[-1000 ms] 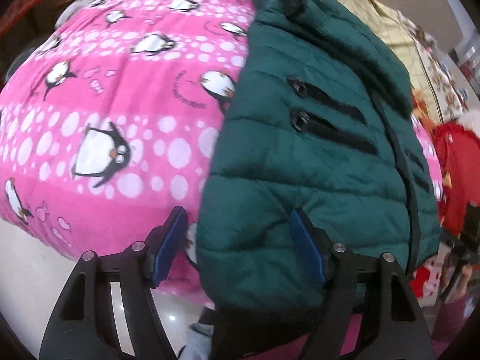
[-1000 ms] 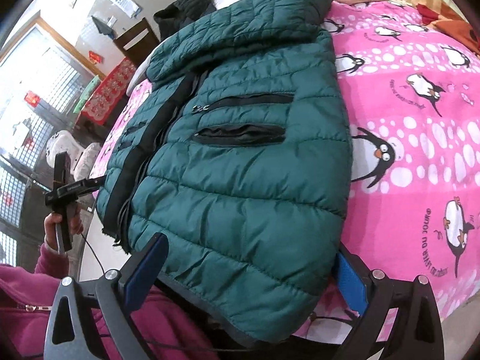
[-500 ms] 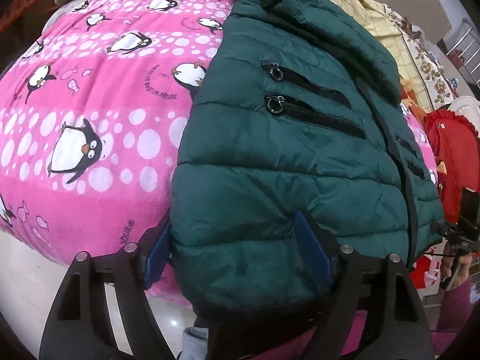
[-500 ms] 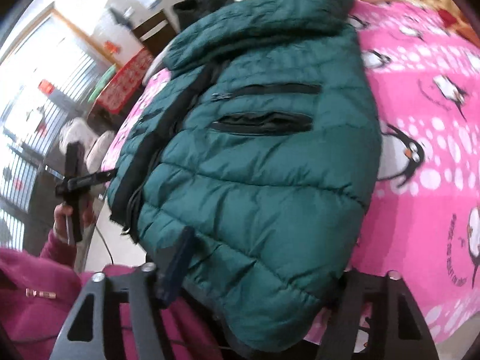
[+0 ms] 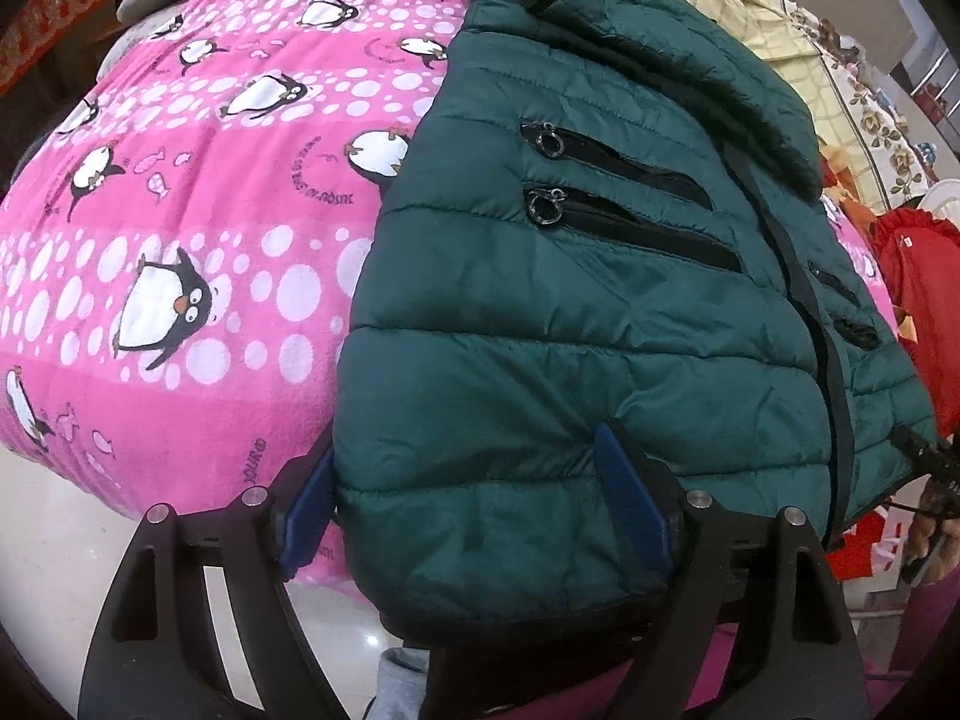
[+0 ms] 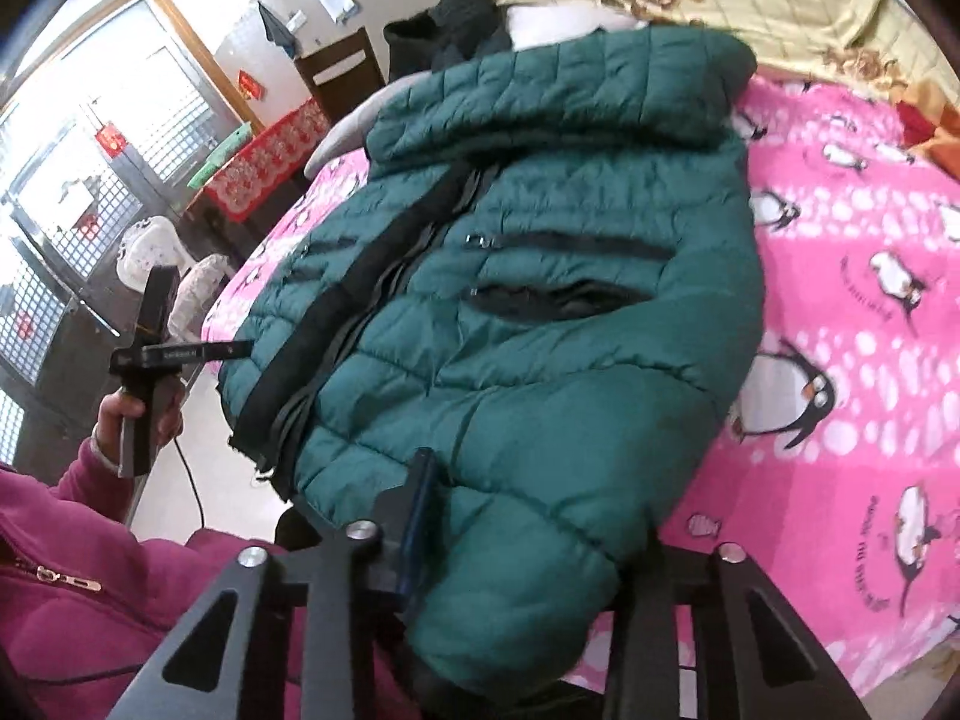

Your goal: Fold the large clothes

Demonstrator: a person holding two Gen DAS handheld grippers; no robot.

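A dark green puffer jacket [image 5: 600, 276] lies front up on a pink penguin blanket [image 5: 198, 228], collar at the far end, black zip down the middle; it also shows in the right wrist view [image 6: 540, 312]. My left gripper [image 5: 474, 498] straddles the jacket's near hem corner with its blue pads [image 5: 630, 498] pressed into the padding. My right gripper [image 6: 534, 534] is closed on the other hem corner, with a thick bunch of jacket between its fingers [image 6: 420, 516].
The blanket [image 6: 852, 312] covers a bed with a yellow floral quilt [image 6: 750, 6] at the far end. A red garment [image 5: 924, 300] lies to the right. Pale floor [image 5: 48, 564] lies below the bed edge. A dark chair [image 6: 342, 69] and window stand beyond.
Both grippers moved in over the jacket's hem corners. The right jaws narrowed onto the padding; the left jaws closed in a little on their corner.
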